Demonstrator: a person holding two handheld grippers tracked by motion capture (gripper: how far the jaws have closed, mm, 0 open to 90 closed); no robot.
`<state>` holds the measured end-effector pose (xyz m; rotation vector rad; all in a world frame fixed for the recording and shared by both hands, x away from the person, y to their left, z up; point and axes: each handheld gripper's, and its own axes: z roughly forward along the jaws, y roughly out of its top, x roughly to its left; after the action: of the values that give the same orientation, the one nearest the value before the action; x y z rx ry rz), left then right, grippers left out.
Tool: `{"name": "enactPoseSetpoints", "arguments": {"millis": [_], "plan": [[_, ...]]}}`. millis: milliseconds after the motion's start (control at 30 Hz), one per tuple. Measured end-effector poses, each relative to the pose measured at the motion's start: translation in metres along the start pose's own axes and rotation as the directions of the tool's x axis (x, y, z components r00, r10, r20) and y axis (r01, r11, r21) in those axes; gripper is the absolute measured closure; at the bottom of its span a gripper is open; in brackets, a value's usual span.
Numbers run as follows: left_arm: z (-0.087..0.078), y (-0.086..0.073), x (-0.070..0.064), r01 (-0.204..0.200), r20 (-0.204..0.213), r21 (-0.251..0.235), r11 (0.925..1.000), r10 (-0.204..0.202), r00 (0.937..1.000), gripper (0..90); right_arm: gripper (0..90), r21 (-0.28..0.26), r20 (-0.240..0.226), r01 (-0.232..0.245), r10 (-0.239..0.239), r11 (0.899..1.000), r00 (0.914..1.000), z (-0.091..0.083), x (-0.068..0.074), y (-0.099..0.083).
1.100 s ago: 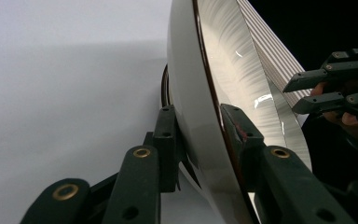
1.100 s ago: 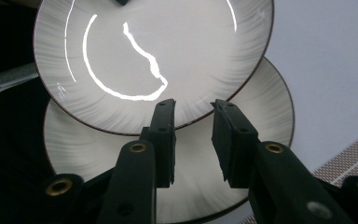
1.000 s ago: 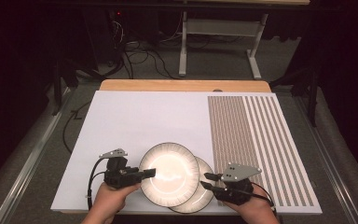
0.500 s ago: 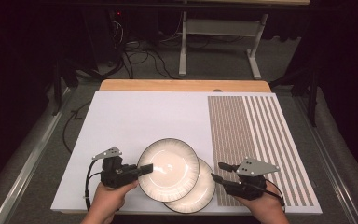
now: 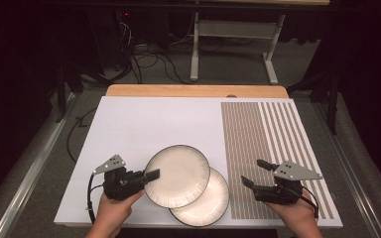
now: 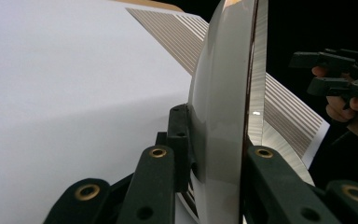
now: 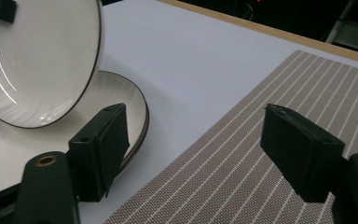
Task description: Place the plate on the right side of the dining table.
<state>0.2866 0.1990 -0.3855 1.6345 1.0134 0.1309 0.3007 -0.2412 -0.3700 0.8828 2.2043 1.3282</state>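
Observation:
Two white plates with dark rims lie overlapped near the front of the table. My left gripper (image 5: pixel 151 174) is shut on the left rim of the upper plate (image 5: pixel 177 175), which is raised and tilted over the lower plate (image 5: pixel 209 204). In the left gripper view the upper plate (image 6: pixel 219 93) stands edge-on, clamped at my left gripper (image 6: pixel 214 154). My right gripper (image 5: pixel 254 172) stands open and holds nothing, over the striped placemat (image 5: pixel 273 144) to the right of both plates. The right gripper view shows my right gripper (image 7: pixel 200 154) wide apart, with the upper plate (image 7: pixel 37 60) and lower plate (image 7: pixel 126 107) at left.
A white sheet (image 5: pixel 149 124) covers most of the table, and the brown striped placemat (image 7: pixel 261 116) covers its right side. A wooden table edge (image 5: pixel 193 90) runs along the back. Beyond it are dark floor, cables and a metal stand (image 5: pixel 228 29).
My right gripper has drawn away to the right from the lower plate's rim and now stands over the placemat. The upper plate, held in my left gripper, has risen slightly.

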Motion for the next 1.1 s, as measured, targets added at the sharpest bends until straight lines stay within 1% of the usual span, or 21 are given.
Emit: {"name": "enactPoseSetpoints", "arguments": {"millis": [67, 100, 200, 233, 267, 300, 333, 433, 467, 533, 567, 667, 700, 733, 800, 833, 900, 967, 1000, 1033, 1100], "plan": [[-0.002, 0.001, 0.000, -0.016, -0.017, -0.012, 0.9998, 0.016, 0.9997, 78.9, 21.8, -0.001, 0.009, -0.010, 0.010, 1.000, 0.9999, -0.001, -0.003, -0.001], [-0.003, 0.001, 0.000, -0.029, -0.032, -0.025, 0.9993, 0.029, 0.9991, 78.9, 17.0, -0.014, 0.019, -0.018, 0.018, 1.000, 0.9997, -0.002, -0.005, -0.002], [-0.006, 0.002, 0.001, -0.049, -0.048, -0.047, 0.9977, 0.046, 0.9978, 78.9, 15.2, -0.024, 0.031, -0.017, 0.017, 1.000, 0.9994, -0.004, -0.006, -0.002], [-0.007, 0.001, 0.001, -0.059, -0.059, -0.062, 0.9963, 0.055, 0.9968, 78.9, 11.5, -0.038, 0.038, -0.017, 0.018, 0.999, 0.9991, -0.005, -0.008, -0.002], [-0.007, 0.001, 0.001, -0.059, -0.059, -0.062, 0.9963, 0.055, 0.9968, 78.9, 11.5, -0.038, 0.038, -0.017, 0.018, 0.999, 0.9991, -0.005, -0.008, -0.002], [-0.009, 0.002, 0.001, -0.074, -0.068, -0.073, 0.9946, 0.069, 0.9953, 78.9, 10.2, -0.041, 0.042, -0.015, 0.017, 0.999, 0.9990, -0.006, -0.008, -0.002], [-0.009, 0.002, 0.001, -0.079, -0.071, -0.073, 0.9942, 0.074, 0.9947, 78.9, 7.8, -0.043, 0.051, -0.024, 0.026, 0.999, 0.9983, -0.007, -0.009, -0.002], [-0.011, 0.002, 0.001, -0.099, -0.083, -0.090, 0.9910, 0.091, 0.9923, 78.9, 1.9, -0.050, 0.063, -0.031, 0.034, 0.998, 0.9974, -0.009, -0.009, -0.002], [-0.011, 0.002, 0.001, -0.103, -0.087, -0.092, 0.9904, 0.095, 0.9917, 78.9, 0.5, -0.056, 0.070, -0.024, 0.028, 0.998, 0.9971, -0.010, -0.010, -0.002], [-0.012, 0.002, 0.001, -0.118, -0.090, -0.096, 0.9884, 0.110, 0.9899, 78.8, 0.4, -0.064, 0.075, -0.032, 0.037, 0.997, 0.9965, -0.012, -0.011, -0.003], [-0.012, 0.002, 0.000, -0.135, -0.093, -0.095, 0.9863, 0.126, 0.9877, 78.8, 0.5, -0.065, 0.083, -0.041, 0.046, 0.997, 0.9955, -0.013, -0.011, -0.003], [-0.012, 0.003, -0.003, -0.170, -0.094, -0.092, 0.9811, 0.162, 0.9824, 78.6, 0.4, -0.058, 0.091, -0.030, 0.035, 0.998, 0.9952, -0.011, -0.012, -0.003], [-0.012, 0.004, -0.004, -0.185, -0.096, -0.085, 0.9790, 0.177, 0.9795, 78.5, 0.5, -0.057, 0.094, -0.021, 0.027, 0.998, 0.9952, -0.011, -0.011, -0.004], [-0.012, 0.004, -0.005, -0.190, -0.096, -0.083, 0.9782, 0.182, 0.9786, 78.5, 0.5, -0.057, 0.092, -0.019, 0.024, 0.998, 0.9955, -0.010, -0.010, -0.003], [-0.013, 0.004, -0.005, -0.208, -0.099, -0.073, 0.9754, 0.200, 0.9747, 78.3, 0.5, -0.070, 0.085, -0.003, 0.009, 0.998, 0.9963, -0.010, -0.009, -0.003], [-0.013, 0.004, -0.005, -0.212, -0.100, -0.071, 0.9747, 0.205, 0.9737, 78.3, 0.5, -0.072, 0.082, -0.006, 0.012, 0.997, 0.9965, -0.009, -0.008, -0.002], [-0.014, 0.005, -0.006, -0.230, -0.104, -0.063, 0.9711, 0.223, 0.9692, 78.0, 0.5, -0.083, 0.089, -0.008, 0.016, 0.997, 0.9959, -0.007, -0.006, -0.001], [-0.015, 0.006, -0.007, -0.251, -0.101, -0.057, 0.9663, 0.245, 0.9644, 78.0, 0.5, -0.092, 0.076, -0.017, 0.024, 0.996, 0.9968, -0.003, -0.002, 0.001], [-0.015, 0.006, -0.007, -0.255, -0.100, -0.056, 0.9654, 0.248, 0.9635, 78.1, 0.5, -0.094, 0.069, -0.005, 0.011, 0.996, 0.9976, 0.000, 0.000, 0.002], [-0.015, 0.006, -0.008, -0.260, -0.100, -0.055, 0.9641, 0.254, 0.9622, 78.1, 0.5, -0.089, 0.066, -0.008, 0.014, 0.996, 0.9977, 0.001, 0.002, 0.003], [-0.015, 0.006, -0.008, -0.264, -0.096, -0.051, 0.9633, 0.258, 0.9613, 78.1, 0.5, -0.076, 0.054, 0.004, 0.000, 0.997, 0.9986, 0.006, 0.007, 0.004]]}}
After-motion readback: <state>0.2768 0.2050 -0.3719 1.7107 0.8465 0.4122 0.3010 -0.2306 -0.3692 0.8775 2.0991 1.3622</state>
